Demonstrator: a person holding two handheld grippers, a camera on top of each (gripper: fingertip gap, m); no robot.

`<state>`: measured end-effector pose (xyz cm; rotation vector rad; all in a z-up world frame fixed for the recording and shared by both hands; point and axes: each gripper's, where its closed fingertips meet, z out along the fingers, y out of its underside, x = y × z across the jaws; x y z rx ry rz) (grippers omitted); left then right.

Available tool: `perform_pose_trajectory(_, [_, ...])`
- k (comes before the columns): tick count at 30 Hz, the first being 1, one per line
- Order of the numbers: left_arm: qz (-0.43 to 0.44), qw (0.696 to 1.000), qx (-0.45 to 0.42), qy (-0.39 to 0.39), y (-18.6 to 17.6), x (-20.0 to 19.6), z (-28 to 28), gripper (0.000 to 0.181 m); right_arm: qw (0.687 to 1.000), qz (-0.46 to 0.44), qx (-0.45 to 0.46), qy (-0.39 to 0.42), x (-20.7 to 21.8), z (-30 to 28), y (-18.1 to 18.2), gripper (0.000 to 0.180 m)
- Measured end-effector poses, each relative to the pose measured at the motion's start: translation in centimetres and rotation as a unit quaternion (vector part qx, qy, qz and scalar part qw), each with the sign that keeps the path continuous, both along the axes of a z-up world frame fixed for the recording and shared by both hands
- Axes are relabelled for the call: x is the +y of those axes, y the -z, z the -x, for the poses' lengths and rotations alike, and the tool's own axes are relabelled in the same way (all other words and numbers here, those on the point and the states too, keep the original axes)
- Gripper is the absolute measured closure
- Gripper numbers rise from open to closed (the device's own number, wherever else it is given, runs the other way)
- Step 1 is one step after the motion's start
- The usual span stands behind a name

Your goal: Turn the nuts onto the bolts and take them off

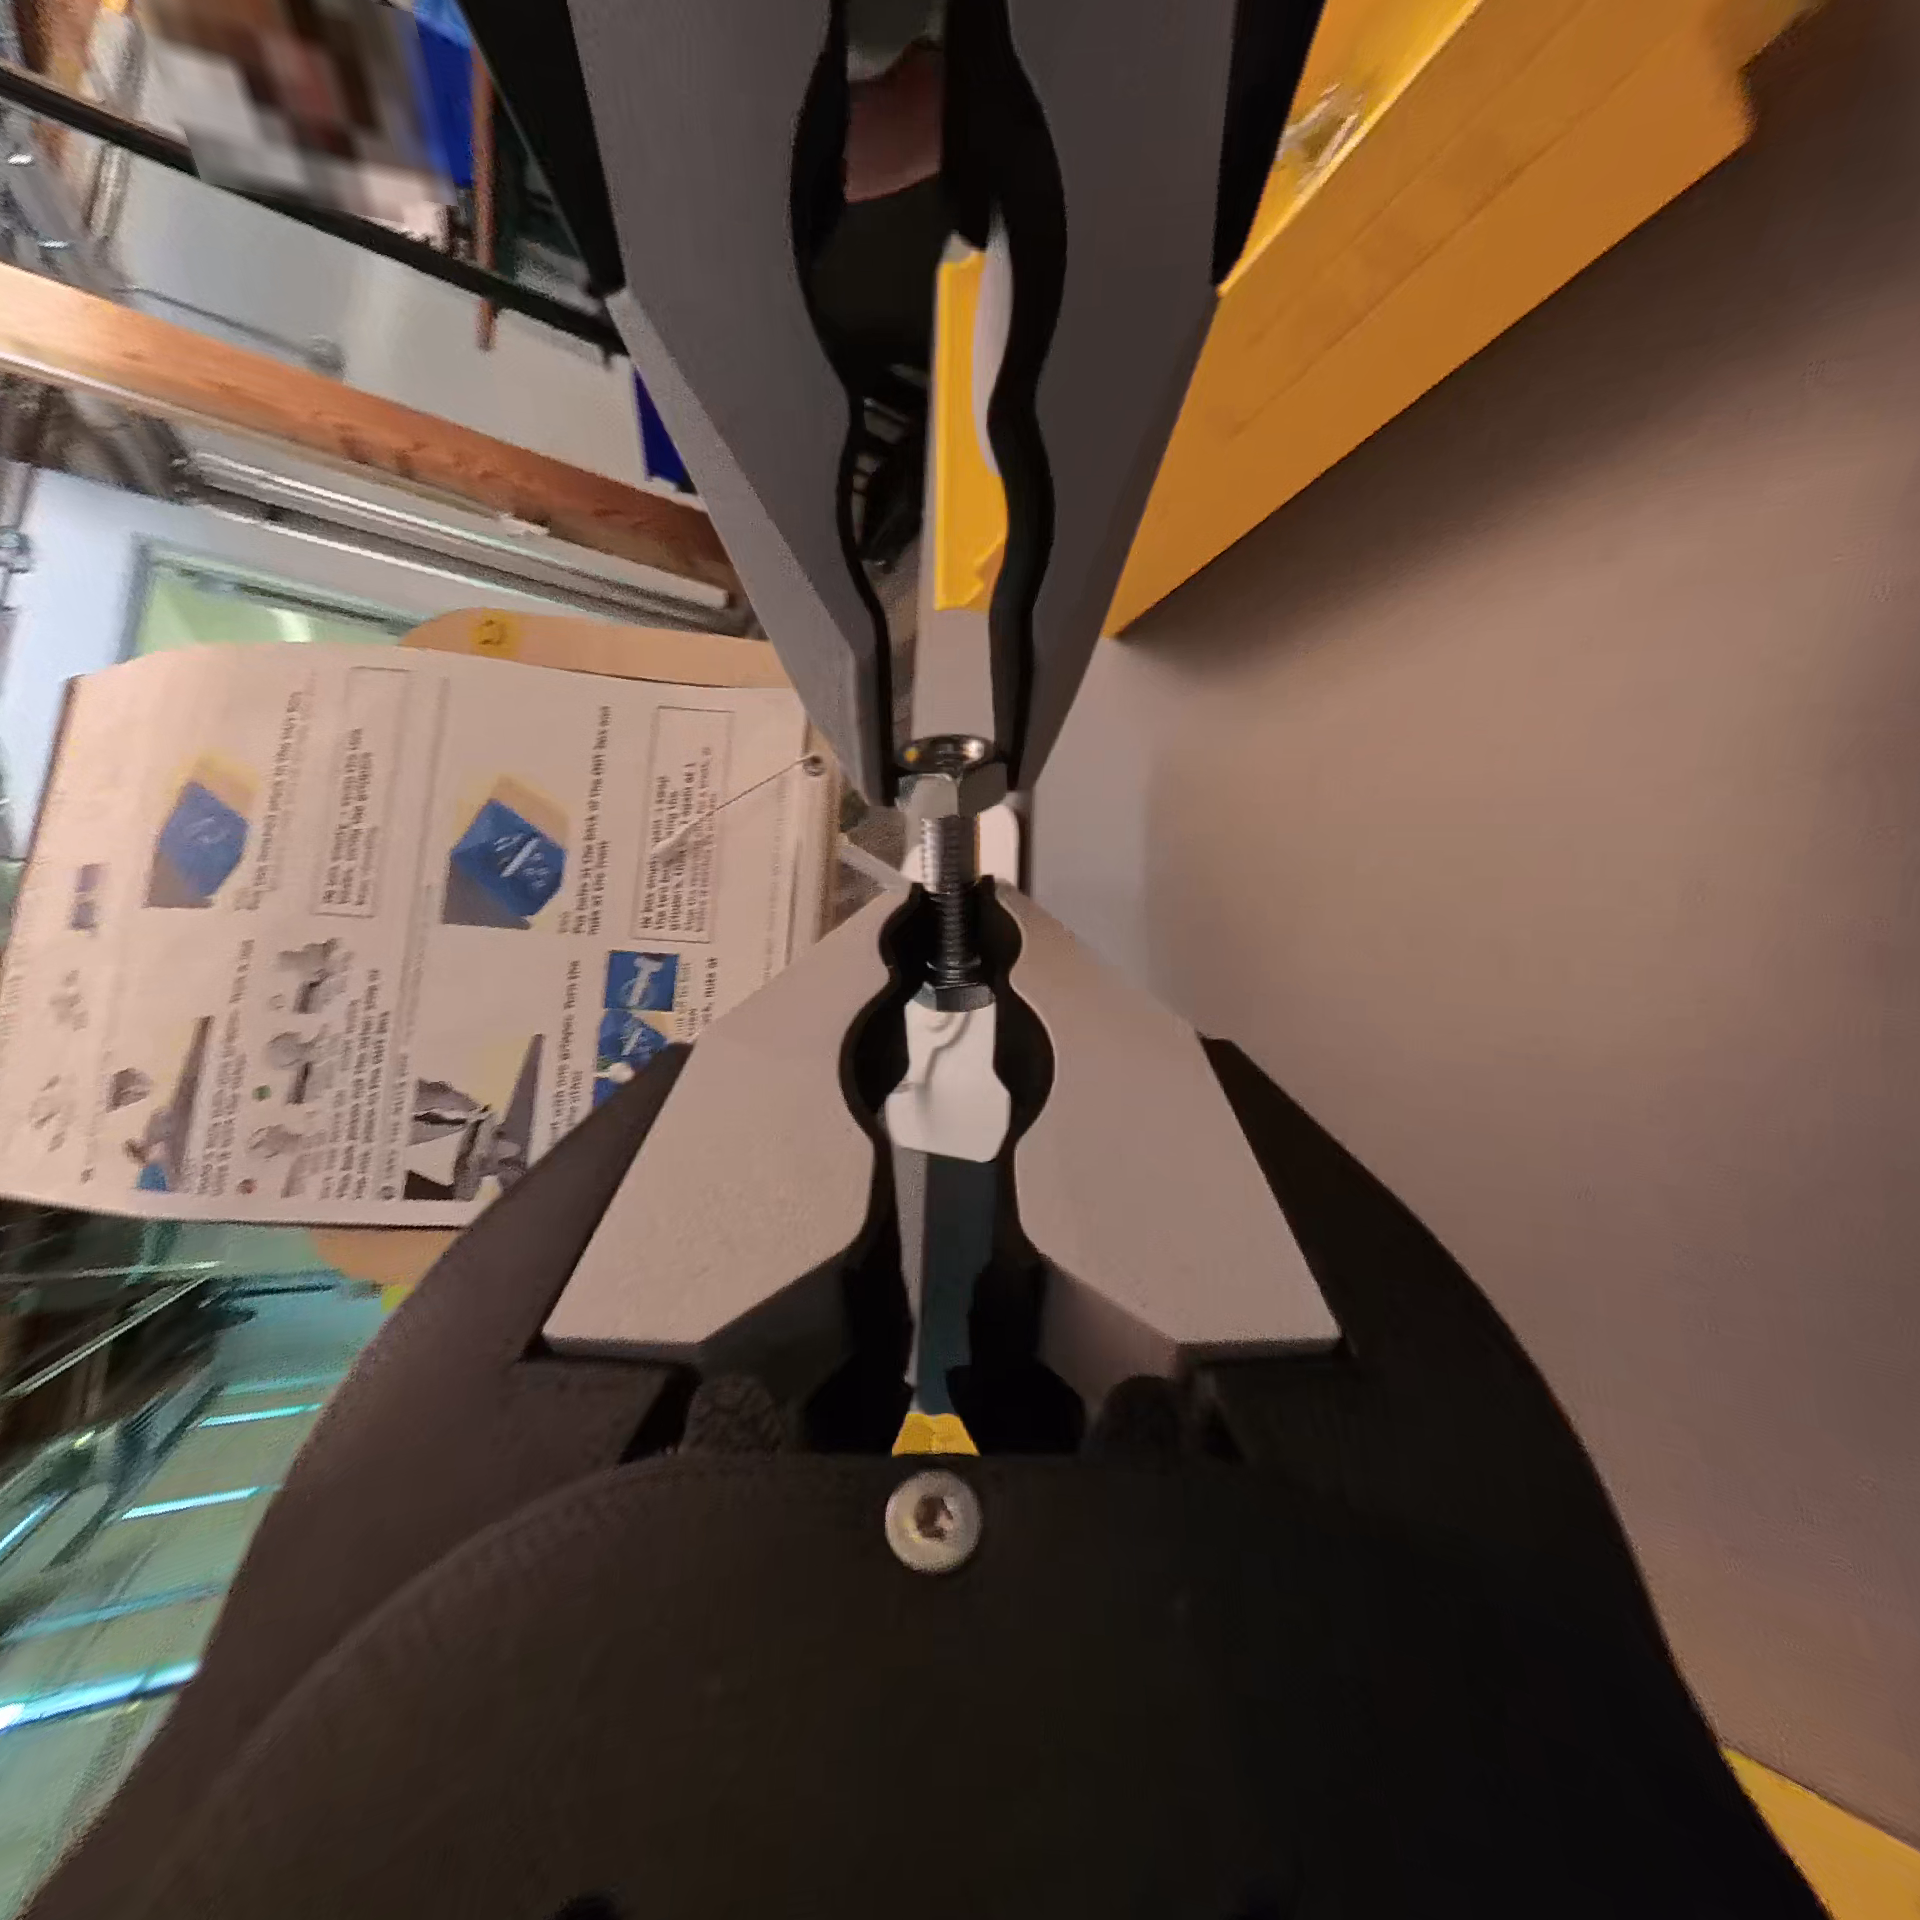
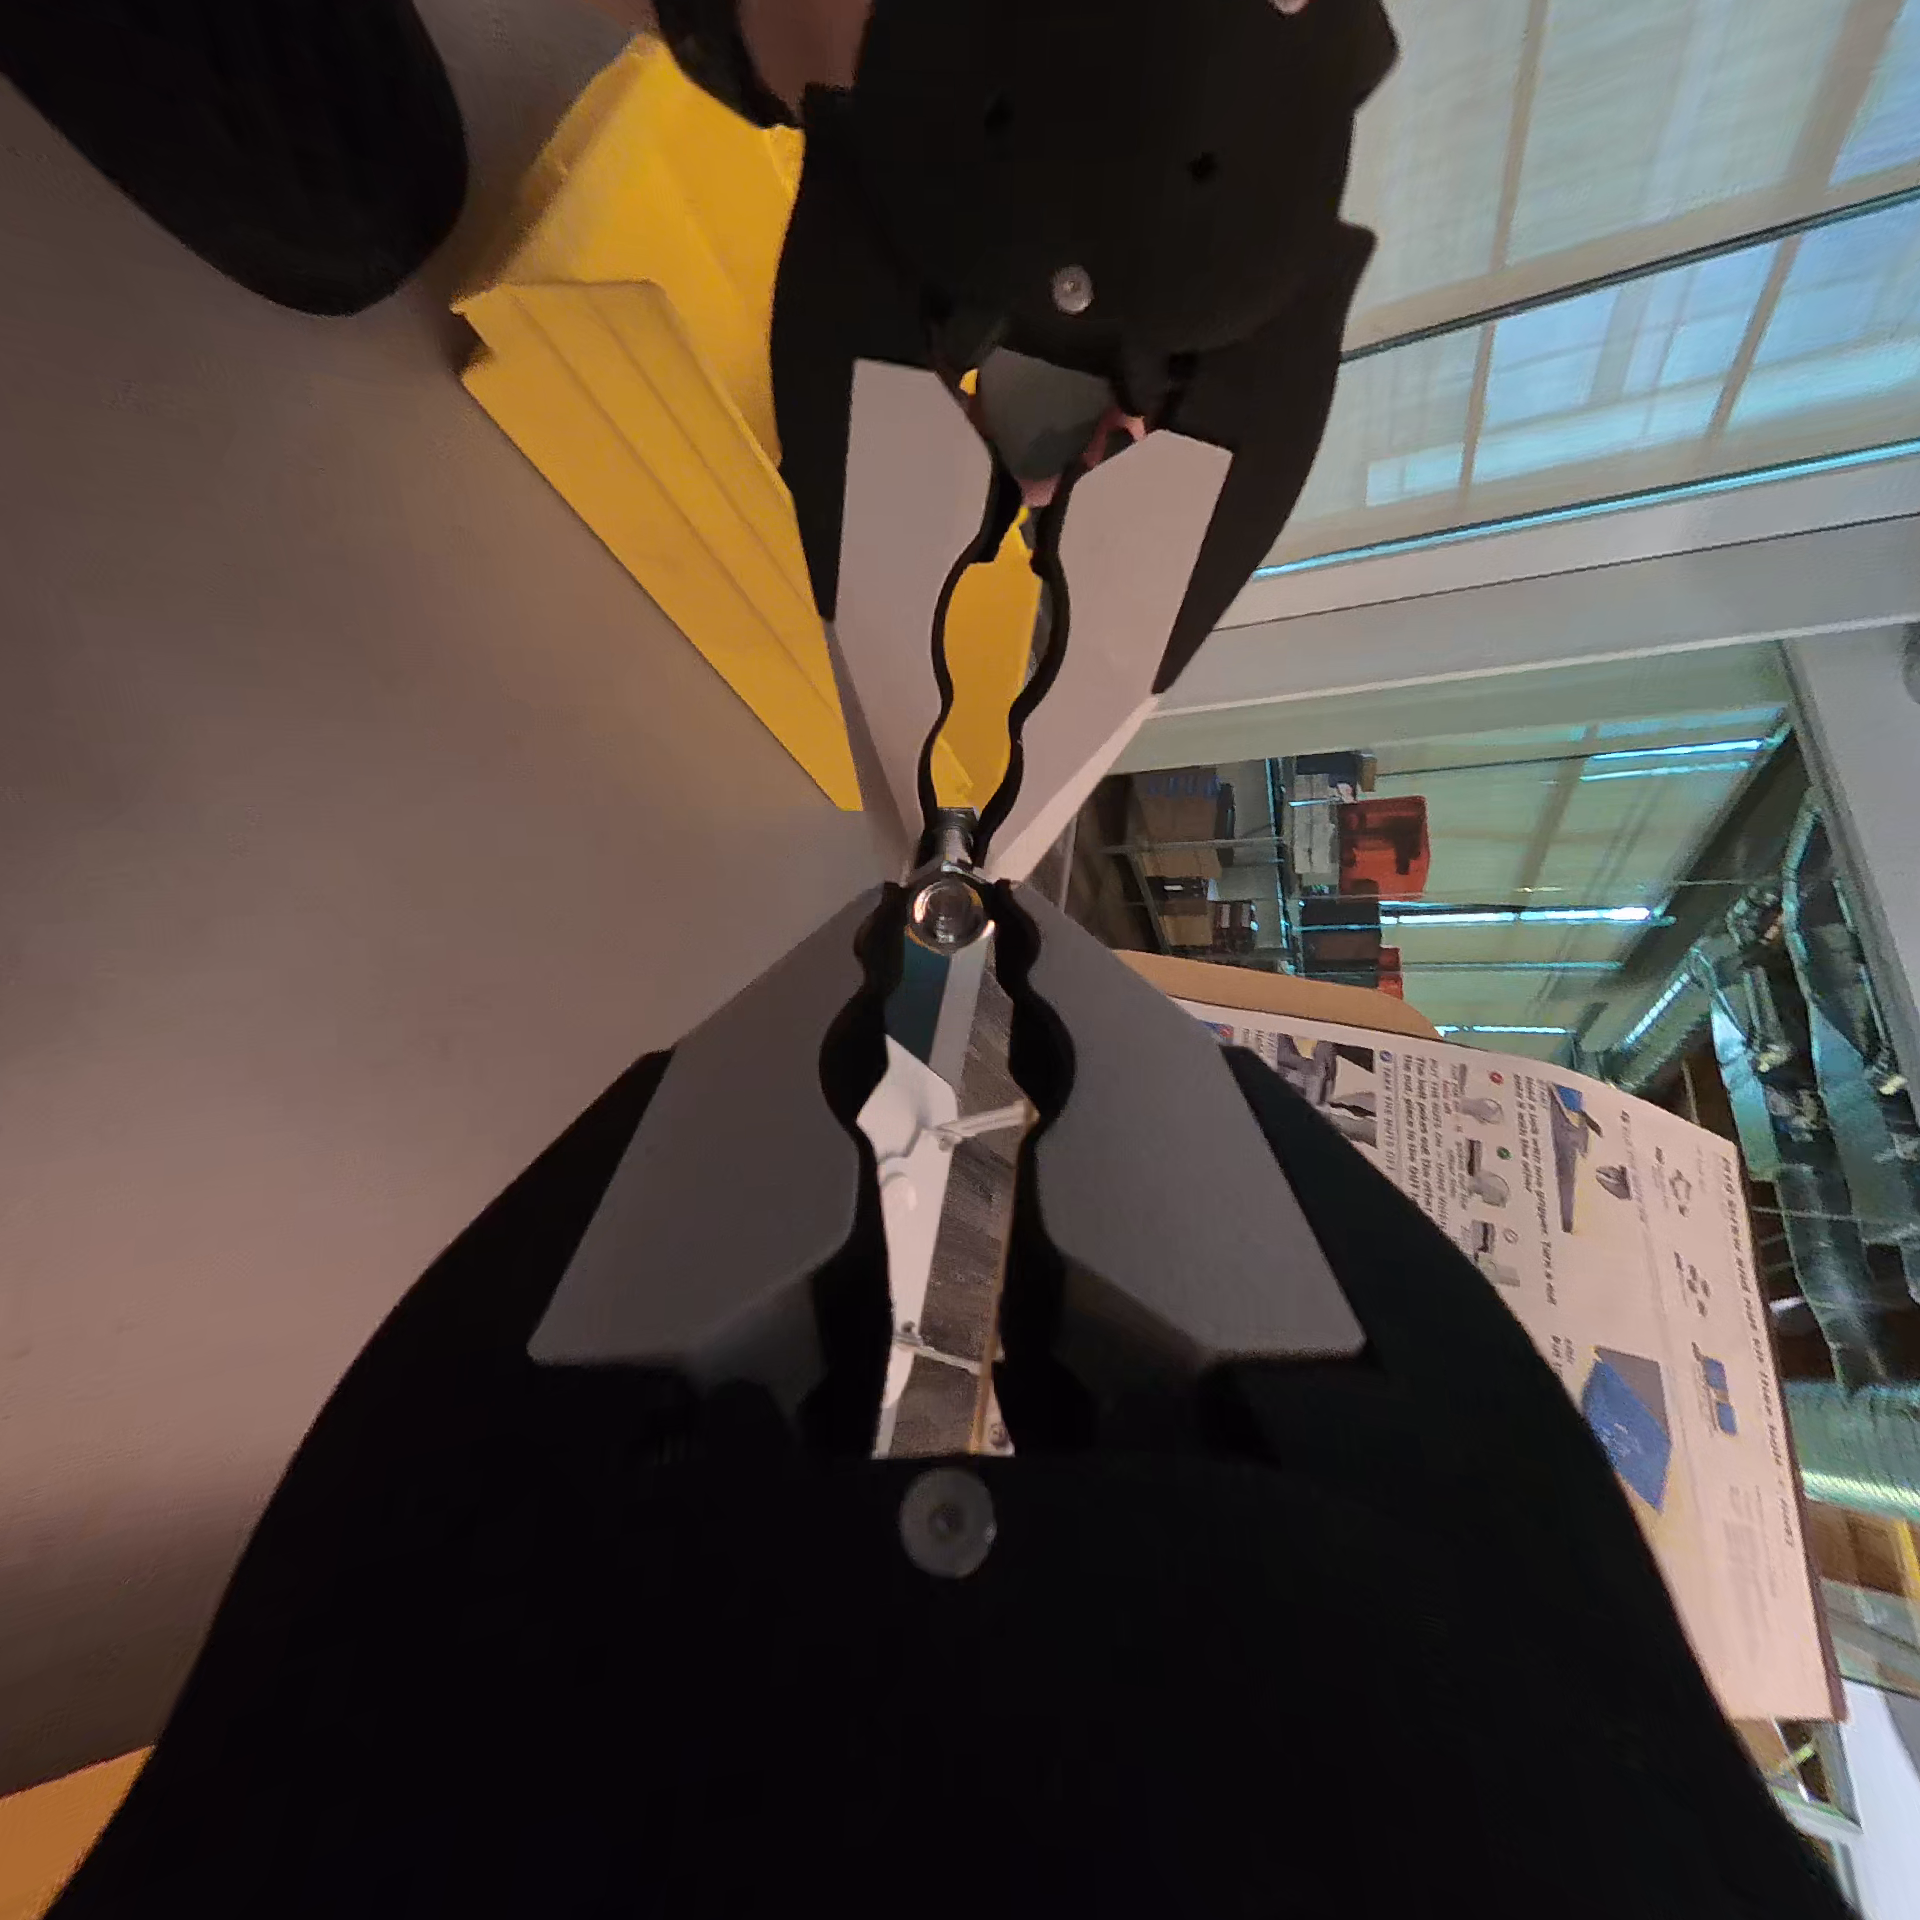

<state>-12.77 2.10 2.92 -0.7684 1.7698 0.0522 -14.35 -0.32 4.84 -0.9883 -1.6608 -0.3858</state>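
In the left wrist view my left gripper [image 1: 951,920], with light grey fingers, is shut on a silver bolt [image 1: 948,883]. It grips near the hex head, and the threaded shaft points away from me. My right gripper [image 1: 948,774], with dark grey fingers, comes in from the top and is shut on a silver nut [image 1: 945,764] at the end of the shaft. In the right wrist view my right gripper [image 2: 948,904] holds the nut [image 2: 948,920] seen end-on. The left gripper [image 2: 951,821] holds the bolt [image 2: 952,840] right behind it. Both are held in the air, tip to tip.
A grey table top [image 1: 1507,935] lies beside the grippers, with a yellow bin [image 1: 1403,260] on it, also in the right wrist view [image 2: 644,416]. A printed instruction sheet on cardboard [image 1: 364,914] stands nearby. A black object [image 2: 260,135] sits on the table. The tips of both grippers are at nearly the same place.
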Motion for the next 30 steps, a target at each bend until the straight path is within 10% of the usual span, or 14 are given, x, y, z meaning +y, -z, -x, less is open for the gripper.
perform_pose_trajectory(12, [0.158, 0.985, -0.022, 0.062, -0.2, -2.3, -0.1, 0.174, 0.989, 0.115, 0.088, -0.007, -1.4, 0.0, -1.3, 0.164])
perform_pose_trajectory(21, [0.509, 0.850, -0.100, 0.095, 0.8, -4.6, -5.6, 0.174, 0.843, 0.462, 0.254, 0.108, -1.3, -5.9, -1.5, 0.164])
perform_pose_trajectory(30, [0.560, 0.826, -0.027, 0.059, 4.7, -4.1, -6.0, 0.174, 0.861, 0.479, 0.146, 0.090, -1.5, -7.0, 3.2, 0.163])
